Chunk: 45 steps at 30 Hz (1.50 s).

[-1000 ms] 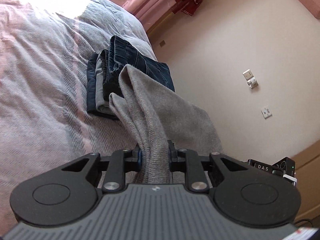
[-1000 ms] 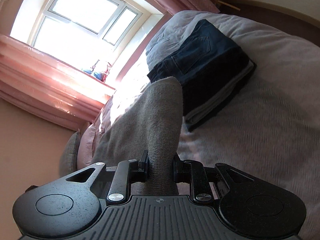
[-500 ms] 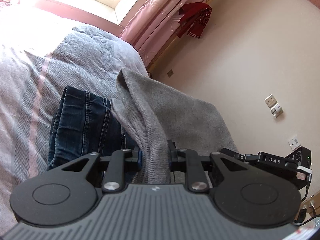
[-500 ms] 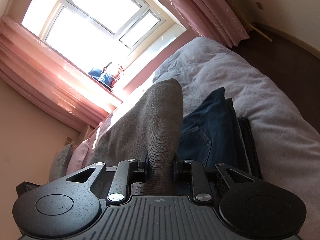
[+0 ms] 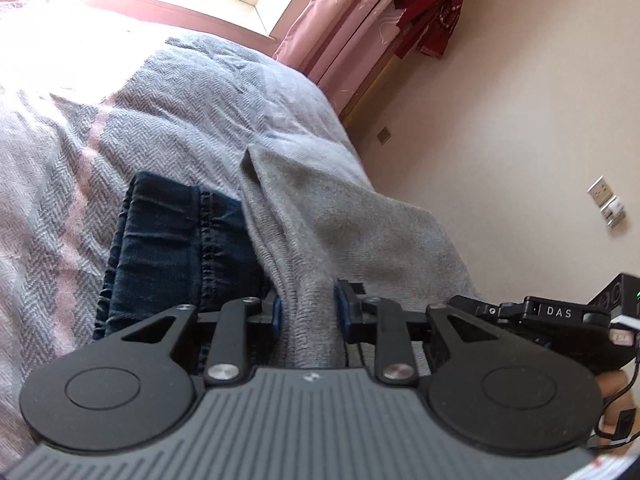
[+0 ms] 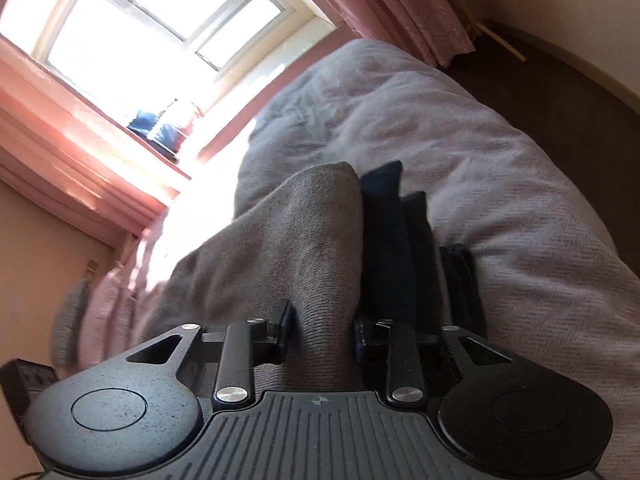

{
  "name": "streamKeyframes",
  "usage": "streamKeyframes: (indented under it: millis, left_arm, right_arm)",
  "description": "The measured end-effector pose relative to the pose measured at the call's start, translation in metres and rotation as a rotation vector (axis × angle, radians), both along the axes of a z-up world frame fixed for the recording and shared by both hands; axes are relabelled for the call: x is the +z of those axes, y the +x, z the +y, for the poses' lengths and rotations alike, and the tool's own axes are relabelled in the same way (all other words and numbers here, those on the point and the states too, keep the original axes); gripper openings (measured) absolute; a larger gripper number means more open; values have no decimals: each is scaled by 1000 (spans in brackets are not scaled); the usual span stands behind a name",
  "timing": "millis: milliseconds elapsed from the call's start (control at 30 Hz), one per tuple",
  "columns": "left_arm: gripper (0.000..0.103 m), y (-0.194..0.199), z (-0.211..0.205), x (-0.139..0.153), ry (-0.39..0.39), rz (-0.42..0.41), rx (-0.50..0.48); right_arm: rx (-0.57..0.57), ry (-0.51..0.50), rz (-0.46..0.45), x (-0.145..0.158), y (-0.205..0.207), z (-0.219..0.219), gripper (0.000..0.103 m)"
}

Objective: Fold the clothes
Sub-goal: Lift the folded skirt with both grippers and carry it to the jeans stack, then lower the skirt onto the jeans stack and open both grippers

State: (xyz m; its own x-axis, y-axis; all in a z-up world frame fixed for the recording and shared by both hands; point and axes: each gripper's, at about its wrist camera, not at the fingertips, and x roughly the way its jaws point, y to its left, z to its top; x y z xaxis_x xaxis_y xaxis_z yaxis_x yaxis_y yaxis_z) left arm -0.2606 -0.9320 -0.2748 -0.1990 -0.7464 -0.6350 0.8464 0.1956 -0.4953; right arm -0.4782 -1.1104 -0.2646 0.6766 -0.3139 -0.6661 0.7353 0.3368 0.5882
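Note:
A folded grey knit garment hangs between both grippers over a stack of folded dark jeans on the bed. My left gripper grips one bunched end; its jaws are opening, and the cloth still fills the gap between the pads. In the right wrist view, my right gripper grips the other end of the grey garment. Its jaws are opening too, with the cloth still between them. The jeans stack lies just right of the garment, partly hidden under it.
The bed has a grey and pink herringbone cover. Its edge drops to dark floor on the right. Pink curtains and a bright window stand beyond. A red cloth hangs by the wall, which carries sockets.
Both grippers carried the grey garment forward and down over the jeans stack, which now lies directly under it. The right gripper's pads stand slightly wider apart.

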Motion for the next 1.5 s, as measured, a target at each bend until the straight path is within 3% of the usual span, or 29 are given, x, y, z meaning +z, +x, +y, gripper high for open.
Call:
streamKeyframes:
  millis: [100,200,267,333,467,600,667,733,767,800,867,900,967,1033,1267,1400,1500]
  left_arm:
    - [26,-4,-1,-11,-25,-46,-16]
    - [22,-8,1,-1,-81,-58,-2]
    - [23,-9,0,-1,-93,-71,-8]
    - [26,-6,-4,-9,-51,-57,1]
    - [26,-2,0,-5,-31,-22,6]
    - [30,-4,20,26,-25,-159,63]
    - [30,-7,30,43,-27,-217,78]
    - [20,-14,38,57,-68,-239,55]
    - [6,-22,37,63,-90,-262,18]
    - [1,-29,34,65,-102,-301,-13]
    - [0,-42,24,57,-63,-366,-59]
    - [0,-45,17,43,-5,-386,-63]
    - [0,-42,13,18,63,-383,-54]
    - [0,-38,17,4,62,-357,-41]
    - [2,-26,39,28,55,-272,35]
    - [3,-45,68,46,31,-280,8]
    - [6,-61,77,38,67,-322,-10]
  right_arm:
    - [-21,-78,-14,5,-1,8,27]
    - [1,-198,-26,25,1,15,24]
    - [1,-170,-20,24,3,12,24]
    - [20,-121,78,11,13,9,29]
    - [10,-153,111,27,10,21,40]
    - [13,-368,202,65,5,52,41]
    - [70,-437,217,78,10,74,41]
    - [136,-470,238,79,22,95,34]
    - [165,-487,265,75,29,104,27]
    - [189,-500,301,69,38,112,24]
    - [209,-490,380,49,52,122,23]
    - [213,-486,399,39,56,123,23]
    - [225,-492,424,24,61,125,23]
    - [233,-493,440,24,66,126,23]
    - [206,-485,362,59,50,149,26]
    - [239,-447,395,44,54,163,30]
    - [247,-429,428,26,62,161,33]
